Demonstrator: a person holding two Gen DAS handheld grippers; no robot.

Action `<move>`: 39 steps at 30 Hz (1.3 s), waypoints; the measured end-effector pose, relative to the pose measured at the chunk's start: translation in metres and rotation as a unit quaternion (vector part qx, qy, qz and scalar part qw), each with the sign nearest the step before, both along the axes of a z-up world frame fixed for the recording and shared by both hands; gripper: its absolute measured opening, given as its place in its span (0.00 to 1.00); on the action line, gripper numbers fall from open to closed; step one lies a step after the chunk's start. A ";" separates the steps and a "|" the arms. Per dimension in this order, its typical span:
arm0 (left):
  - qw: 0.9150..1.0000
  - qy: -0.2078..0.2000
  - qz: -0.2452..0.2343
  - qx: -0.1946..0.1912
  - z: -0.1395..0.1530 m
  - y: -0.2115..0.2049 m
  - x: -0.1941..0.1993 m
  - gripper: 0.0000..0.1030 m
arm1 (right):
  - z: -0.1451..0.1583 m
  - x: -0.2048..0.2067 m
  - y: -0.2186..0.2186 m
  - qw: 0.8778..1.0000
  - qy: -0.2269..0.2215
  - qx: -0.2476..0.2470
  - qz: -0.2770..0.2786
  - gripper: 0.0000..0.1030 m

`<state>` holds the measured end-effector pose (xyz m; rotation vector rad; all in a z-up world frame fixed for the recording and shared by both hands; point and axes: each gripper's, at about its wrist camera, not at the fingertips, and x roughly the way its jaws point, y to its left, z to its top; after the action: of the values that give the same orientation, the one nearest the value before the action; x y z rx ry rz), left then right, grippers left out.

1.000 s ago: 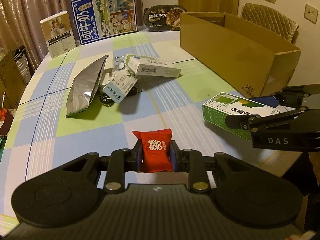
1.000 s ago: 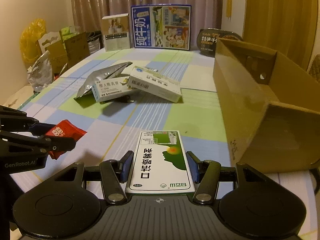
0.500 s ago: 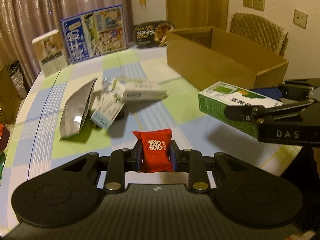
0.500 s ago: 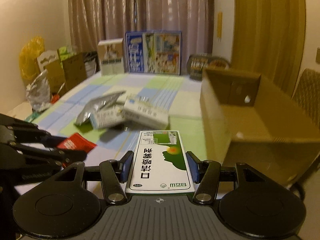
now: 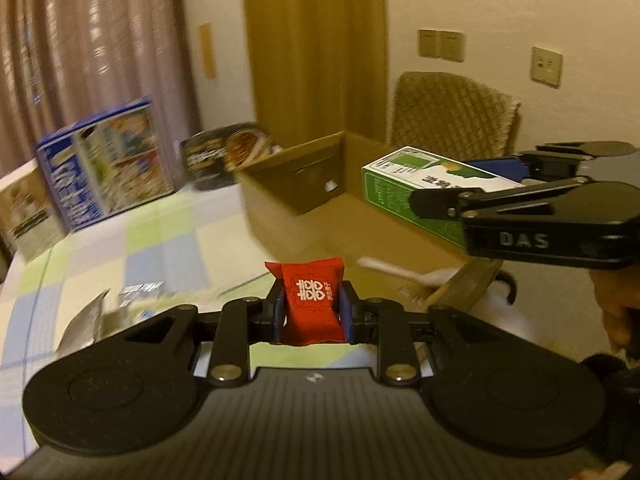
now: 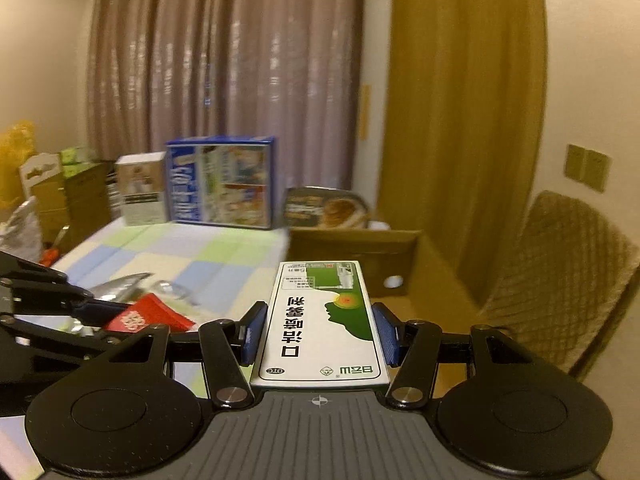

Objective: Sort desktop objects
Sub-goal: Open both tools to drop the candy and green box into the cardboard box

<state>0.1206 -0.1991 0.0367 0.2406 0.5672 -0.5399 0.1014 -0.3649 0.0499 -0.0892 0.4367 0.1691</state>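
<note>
Gripping a red packet (image 5: 314,300), the left claw (image 5: 313,312) sits lower center; the right claw (image 6: 320,330) clamps a green-and-white box (image 6: 324,320) at frame center.

Right gripper (image 6: 319,330) clamps the green-and-white box (image 6: 322,322) near the cardboard box (image 6: 400,264); at left, the left gripper (image 6: 102,316) grips a red packet (image 6: 146,318).

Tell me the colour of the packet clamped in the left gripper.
Red, with a white emblem printed on it: the packet shows best in the left wrist view.
</note>
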 end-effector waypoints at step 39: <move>1.000 0.013 -0.022 0.009 -0.017 -0.065 0.049 0.35 | -0.034 0.051 -0.070 0.998 0.043 0.039 -0.039 0.51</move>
<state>0.1699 -0.2640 0.0193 0.2644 0.5938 -0.5817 0.1521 -0.4345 0.0160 0.0119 0.5185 0.1133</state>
